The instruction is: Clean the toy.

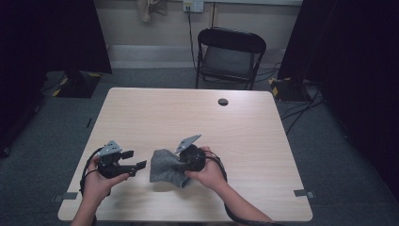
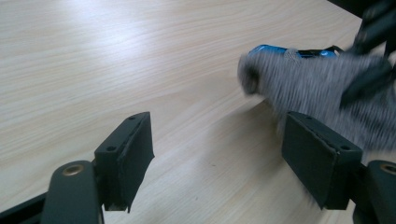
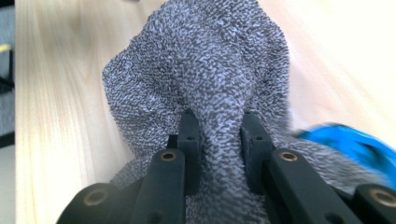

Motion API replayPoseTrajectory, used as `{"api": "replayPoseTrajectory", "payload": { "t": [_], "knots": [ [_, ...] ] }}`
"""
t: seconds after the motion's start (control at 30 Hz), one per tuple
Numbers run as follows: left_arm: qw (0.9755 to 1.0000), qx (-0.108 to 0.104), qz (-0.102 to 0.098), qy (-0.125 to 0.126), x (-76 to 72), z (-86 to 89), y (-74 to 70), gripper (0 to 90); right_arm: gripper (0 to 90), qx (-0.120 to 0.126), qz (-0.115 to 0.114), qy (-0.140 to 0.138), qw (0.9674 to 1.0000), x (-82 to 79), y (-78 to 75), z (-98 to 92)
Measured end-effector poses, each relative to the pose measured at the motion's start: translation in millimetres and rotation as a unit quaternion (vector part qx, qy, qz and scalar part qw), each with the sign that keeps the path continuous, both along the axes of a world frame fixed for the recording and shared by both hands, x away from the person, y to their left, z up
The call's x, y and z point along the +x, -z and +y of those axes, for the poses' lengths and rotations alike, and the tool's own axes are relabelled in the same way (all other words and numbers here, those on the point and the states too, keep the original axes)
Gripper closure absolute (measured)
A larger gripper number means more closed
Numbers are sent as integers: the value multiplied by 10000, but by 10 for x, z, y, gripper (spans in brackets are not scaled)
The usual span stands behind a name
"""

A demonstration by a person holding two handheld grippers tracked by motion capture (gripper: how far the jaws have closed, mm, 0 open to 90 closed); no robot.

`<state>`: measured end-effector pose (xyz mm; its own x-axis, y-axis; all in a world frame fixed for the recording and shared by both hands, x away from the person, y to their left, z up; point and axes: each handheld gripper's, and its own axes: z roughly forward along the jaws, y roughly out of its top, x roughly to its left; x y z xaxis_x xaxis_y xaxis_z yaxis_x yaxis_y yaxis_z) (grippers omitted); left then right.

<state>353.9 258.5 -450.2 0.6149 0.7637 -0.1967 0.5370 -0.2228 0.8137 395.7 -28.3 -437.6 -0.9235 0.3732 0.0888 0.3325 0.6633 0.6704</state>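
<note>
Table [image 1: 188, 117]: light wood, rectangular, stood on grey carpet [image 1: 329, 155]. Round cable hole [image 1: 223, 101] near far edge, at 1 o'clock from centre. Grey cloth [image 1: 165, 165] lay bunched at 6 o'clock, toward near edge. Blue object [image 3: 355, 144] touched cloth, partly hidden.

**A bare recording room, set up like a lab**

A plain light-wood table [image 1: 188, 117] stands on grey carpet [image 1: 339, 155], with tape marks at its corners. Black curtains [image 1: 357, 56] hang on both sides. A black folding chair [image 1: 229, 56] waits against the pale wall, under a socket [image 1: 193, 5] with cables trailing across the floor.
</note>
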Motion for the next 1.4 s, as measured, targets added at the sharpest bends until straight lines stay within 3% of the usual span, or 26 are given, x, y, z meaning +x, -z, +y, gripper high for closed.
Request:
{"api": "replayPoseTrajectory", "payload": {
  "t": [0.2, 0.37, 0.47, 0.67, 0.8, 0.83, 1.1, 1.3, 1.4],
  "knots": [
    [9994, 127, 9, 330, 60, -268, 21, 247, 746, 69, -126, 533, 9985, 126, -177, -499],
    [9968, 282, 2, 744, 134, -577, 38, 246, 746, 130, -122, 922, 9956, 180, -248, -897],
    [9954, 262, 0, 926, 177, -766, 58, 243, 745, 71, -135, 1153, 9932, 193, -275, -1122],
    [9929, 284, -49, 1155, 273, -1095, 81, 239, 744, 20, -129, 1565, 9876, 211, -266, -1563],
    [9921, 230, -90, 1229, 321, -1251, 89, 234, 743, -1, -66, 1765, 9843, 219, -196, -1762],
    [9914, 254, -67, 1280, 356, -1355, 104, 230, 742, -76, -39, 1877, 9822, 213, -122, -1879],
    [9884, 441, -108, 1450, 482, -1706, 193, 223, 730, -273, 116, 2083, 9776, 171, 173, -2102],
    [9884, 459, -139, 1440, 552, -1856, 221, 206, 701, -340, 99, 2071, 9777, 152, 275, -2134],
    [9882, 452, -181, 1455, 574, -1902, 233, 197, 616, -389, 82, 2073, 9775, 134, 326, -2140]
  ]
}}
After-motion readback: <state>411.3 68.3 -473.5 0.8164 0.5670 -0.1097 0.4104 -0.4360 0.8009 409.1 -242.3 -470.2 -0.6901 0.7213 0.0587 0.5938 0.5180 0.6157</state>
